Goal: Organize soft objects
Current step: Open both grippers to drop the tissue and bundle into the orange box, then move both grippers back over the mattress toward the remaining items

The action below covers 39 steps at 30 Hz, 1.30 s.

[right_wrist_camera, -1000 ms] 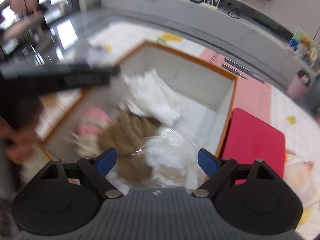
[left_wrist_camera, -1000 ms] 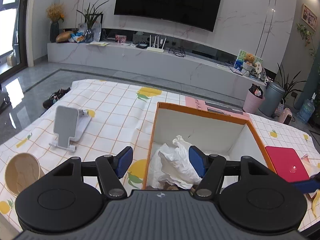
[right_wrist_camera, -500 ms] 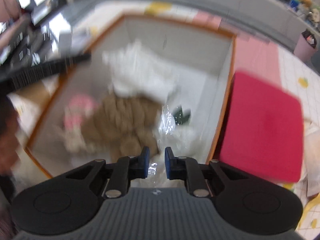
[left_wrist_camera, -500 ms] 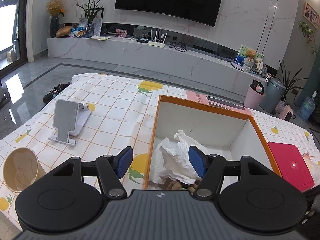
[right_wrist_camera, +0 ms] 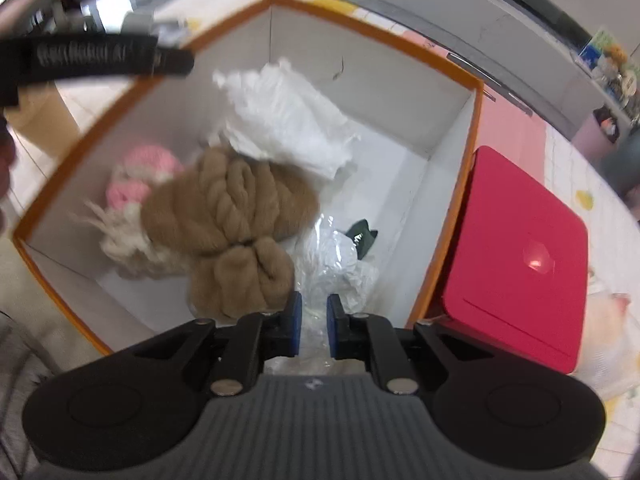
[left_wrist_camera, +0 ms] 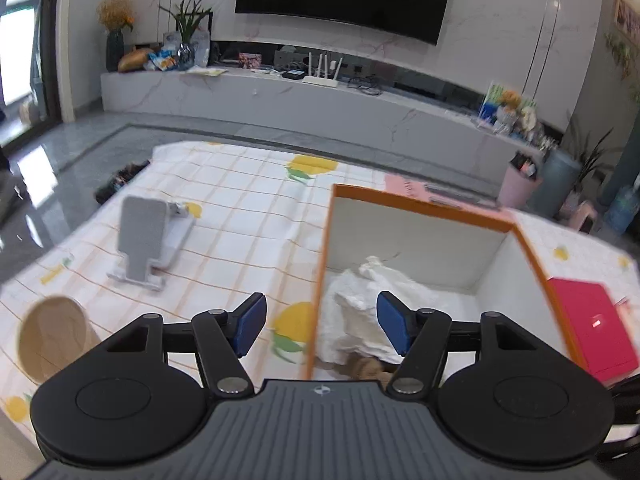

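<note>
An orange-rimmed white box (right_wrist_camera: 476,92) holds a white crumpled cloth (right_wrist_camera: 288,120), a brown yarn skein (right_wrist_camera: 232,204), a pink and cream plush item (right_wrist_camera: 132,184) and a clear plastic bag (right_wrist_camera: 336,268). My right gripper (right_wrist_camera: 311,322) is above the box's near side, its jaws nearly closed on the clear plastic bag. My left gripper (left_wrist_camera: 318,322) is open and empty over the box's left wall (left_wrist_camera: 320,280); the white cloth (left_wrist_camera: 360,312) shows behind it. The left gripper also shows in the right wrist view (right_wrist_camera: 92,58).
A red case (right_wrist_camera: 524,256) lies right of the box, also in the left wrist view (left_wrist_camera: 592,320). A grey phone stand (left_wrist_camera: 148,236) and a brown paper cup (left_wrist_camera: 52,340) sit on the checked tablecloth at left. A pale bag (right_wrist_camera: 612,340) lies at far right.
My right gripper closed from wide open onto the clear plastic bag and lifted back a little. My left gripper stayed open and drifted slightly left.
</note>
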Tool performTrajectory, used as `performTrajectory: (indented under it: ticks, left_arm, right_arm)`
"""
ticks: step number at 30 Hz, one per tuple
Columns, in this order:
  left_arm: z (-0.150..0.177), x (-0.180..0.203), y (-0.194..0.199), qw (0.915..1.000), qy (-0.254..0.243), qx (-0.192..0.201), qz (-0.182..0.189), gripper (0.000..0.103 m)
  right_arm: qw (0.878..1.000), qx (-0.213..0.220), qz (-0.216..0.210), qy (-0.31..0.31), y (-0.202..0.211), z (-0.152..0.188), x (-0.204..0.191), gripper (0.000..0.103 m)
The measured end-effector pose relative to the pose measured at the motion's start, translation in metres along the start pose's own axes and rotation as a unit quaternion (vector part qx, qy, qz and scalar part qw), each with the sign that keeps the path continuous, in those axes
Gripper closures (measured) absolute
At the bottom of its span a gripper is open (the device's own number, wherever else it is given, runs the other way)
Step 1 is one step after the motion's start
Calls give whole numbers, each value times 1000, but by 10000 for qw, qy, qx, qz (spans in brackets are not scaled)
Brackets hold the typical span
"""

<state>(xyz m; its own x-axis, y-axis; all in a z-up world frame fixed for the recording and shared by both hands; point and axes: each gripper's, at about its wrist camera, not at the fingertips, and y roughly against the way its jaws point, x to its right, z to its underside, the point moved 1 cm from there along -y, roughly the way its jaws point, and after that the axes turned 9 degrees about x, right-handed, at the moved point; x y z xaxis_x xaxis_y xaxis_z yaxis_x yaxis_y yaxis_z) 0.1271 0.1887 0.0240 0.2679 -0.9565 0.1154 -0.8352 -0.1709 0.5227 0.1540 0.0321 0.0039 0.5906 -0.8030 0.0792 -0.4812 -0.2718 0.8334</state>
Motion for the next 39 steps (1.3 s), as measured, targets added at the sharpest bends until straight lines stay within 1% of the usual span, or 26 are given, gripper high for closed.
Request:
performTrajectory:
  ticks: [1,2,3,5,7,8,9,11,13,14,15,19,21,23,25,26,27,29,31,35,36,38,39]
  left_arm:
    - [0,0,0,10000,-3,-4,-30,28]
    - [-1,-1,1,10000,24,-4,25,28]
    - [-1,-1,2,9999,31,-18,145,28]
    - [-1,1,5,9992,18,-77,394,28]
    - [-1,4,9,9992,-69,-39,392,28]
    - [-1,7,12,9992,-151,-1,369,28]
    - [-1,9,15,9991,-223,36,369,28]
    - [-2,12,20,9987,-270,55,424,28]
    - [-5,13,25,9989,-176,17,424,28]
    - [-7,13,28,9991,-89,26,409,28]
    - [-9,12,32,9991,-26,48,411,28]
    - [-11,12,46,9988,70,84,468,28]
    - [-12,14,54,9988,132,98,472,28]
    - [-14,18,65,9985,89,146,511,27]
    - [-17,24,76,9984,-9,205,529,26]
    - [-18,28,81,9983,-62,237,525,26]
    - [-19,31,87,9982,-99,280,524,26]
    - [-23,39,100,9974,-162,399,578,25]
    - [-27,50,111,9966,-210,475,636,24]
    - [-32,74,133,9938,-388,642,816,23]
    - [-33,82,139,9929,-423,700,866,22]
    - [-31,97,148,9915,-453,760,950,21]
    - [-29,104,151,9910,-463,758,1004,21]
  right_arm:
    - [9999,106,23,-3,3,2,1,90]
    - [9997,236,33,15,6,3,2,89]
    - [9994,342,16,42,11,4,2,89]
    - [9991,392,-104,115,18,6,0,87]
    - [9985,510,-158,129,27,6,-2,85]
    - [9980,575,-191,160,31,5,-4,82]
    - [9976,641,-205,178,36,4,-5,75]
    - [9968,739,-233,174,45,4,-9,66]
    - [9964,805,-245,97,50,4,-10,65]
    - [9964,811,-247,47,53,5,-10,62]
    - [9962,829,-261,0,55,6,-11,57]
    - [9949,952,-319,-138,70,9,-11,45]
    - [9941,998,-302,-284,77,9,-8,32]
    - [9928,1058,-332,-450,85,9,-4,28]
    - [9908,1171,-362,-569,95,10,0,21]
    - [9893,1261,-368,-633,102,11,2,18]
    - [9874,1361,-376,-713,108,12,4,16]
    - [9850,1443,-377,-863,121,13,11,12]
    - [9818,1570,-305,-1024,136,15,20,12]
    - [9737,1839,-102,-1344,169,23,44,4]
    - [9714,1894,-11,-1434,177,27,51,4]
    - [9627,2075,70,-1734,192,39,66,3]
    - [9558,2184,8,-1967,199,47,76,3]
